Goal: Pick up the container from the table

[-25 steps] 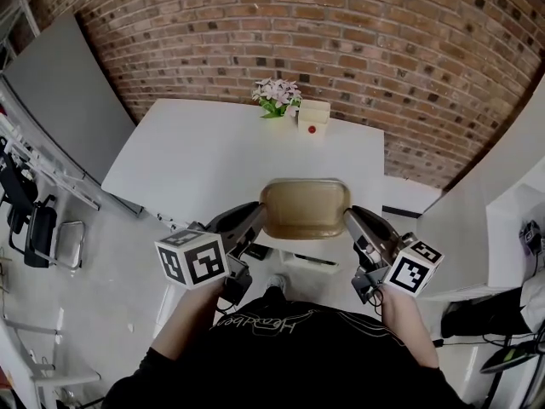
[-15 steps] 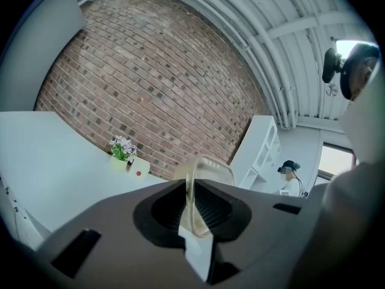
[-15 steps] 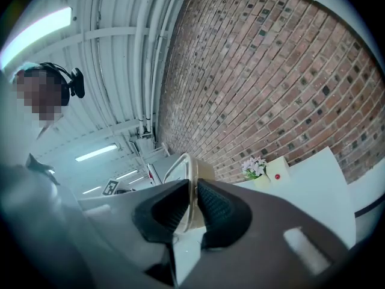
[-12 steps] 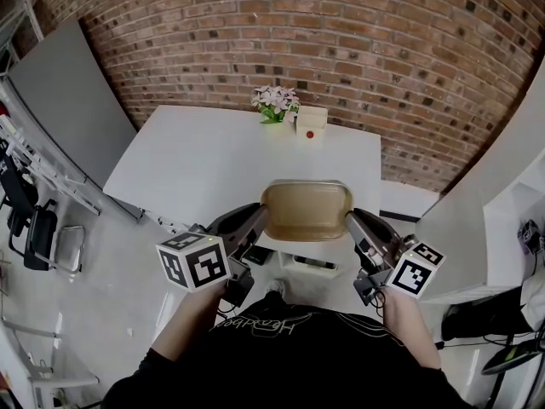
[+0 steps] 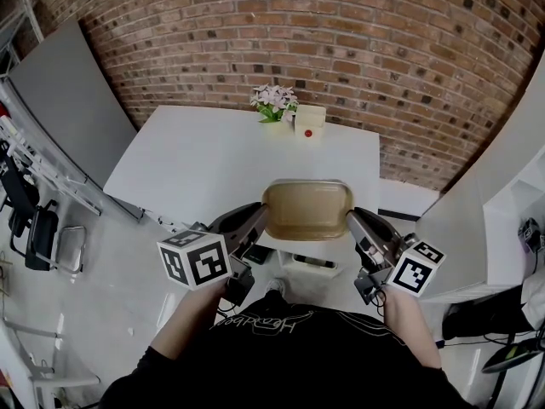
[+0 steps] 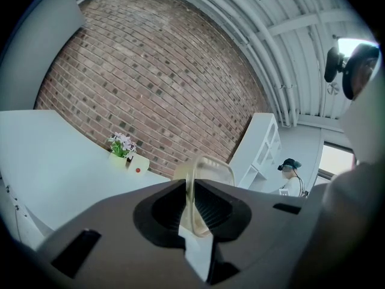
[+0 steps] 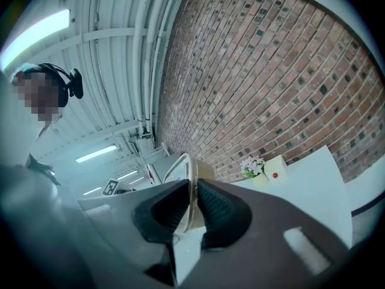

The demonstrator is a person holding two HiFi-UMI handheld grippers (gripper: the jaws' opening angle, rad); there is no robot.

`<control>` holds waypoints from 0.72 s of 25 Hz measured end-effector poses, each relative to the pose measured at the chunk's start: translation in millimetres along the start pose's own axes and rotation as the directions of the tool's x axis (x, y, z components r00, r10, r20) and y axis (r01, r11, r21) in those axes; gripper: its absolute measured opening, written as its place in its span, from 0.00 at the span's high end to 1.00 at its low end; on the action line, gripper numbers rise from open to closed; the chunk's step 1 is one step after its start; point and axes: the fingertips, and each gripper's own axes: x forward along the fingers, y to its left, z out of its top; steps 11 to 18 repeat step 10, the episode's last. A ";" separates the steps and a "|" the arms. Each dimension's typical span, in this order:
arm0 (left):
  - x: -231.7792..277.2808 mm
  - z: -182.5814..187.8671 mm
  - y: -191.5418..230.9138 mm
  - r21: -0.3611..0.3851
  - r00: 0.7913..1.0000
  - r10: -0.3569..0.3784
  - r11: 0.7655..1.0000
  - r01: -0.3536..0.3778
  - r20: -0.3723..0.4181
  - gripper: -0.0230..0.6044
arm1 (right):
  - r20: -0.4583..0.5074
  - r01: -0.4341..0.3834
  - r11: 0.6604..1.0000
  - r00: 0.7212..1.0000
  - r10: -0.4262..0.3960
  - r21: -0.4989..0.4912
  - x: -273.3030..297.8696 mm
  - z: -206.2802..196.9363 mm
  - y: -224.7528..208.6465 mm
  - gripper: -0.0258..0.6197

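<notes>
At container (image 5: 306,208) ends, claws (image 5: 259,217) (image 5: 352,221) near level

Tan container (image 5: 306,209) is level over the near edge of the white table (image 5: 213,160). Left gripper (image 5: 258,216) meets its 9 o'clock end, right gripper (image 5: 353,221) its 3 o'clock end. Potted flowers (image 5: 275,100) and a red-dotted white box (image 5: 310,122) stand touching at its 12 o'clock, before the brick wall (image 5: 341,49).

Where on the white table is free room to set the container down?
Almost the whole table is bare, from the near edge up to the flowers and the small box. Only the middle of the far edge, by the brick wall, is crowded.
</notes>
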 end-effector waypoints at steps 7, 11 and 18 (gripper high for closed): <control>4.9 -4.8 -8.3 0.006 1.000 -0.003 1.000 0.003 -0.013 0.89 | 0.005 0.005 1.000 1.000 -0.005 0.004 -9.7 1.3 -3.4 0.89; 6.4 -8.9 -11.1 0.002 1.000 -0.007 1.000 0.007 -0.015 0.89 | 0.007 0.009 1.000 1.000 -0.009 0.003 -14.9 1.1 -4.1 0.89; 6.4 -8.9 -11.1 0.002 1.000 -0.007 1.000 0.007 -0.015 0.89 | 0.007 0.009 1.000 1.000 -0.009 0.003 -14.9 1.1 -4.1 0.89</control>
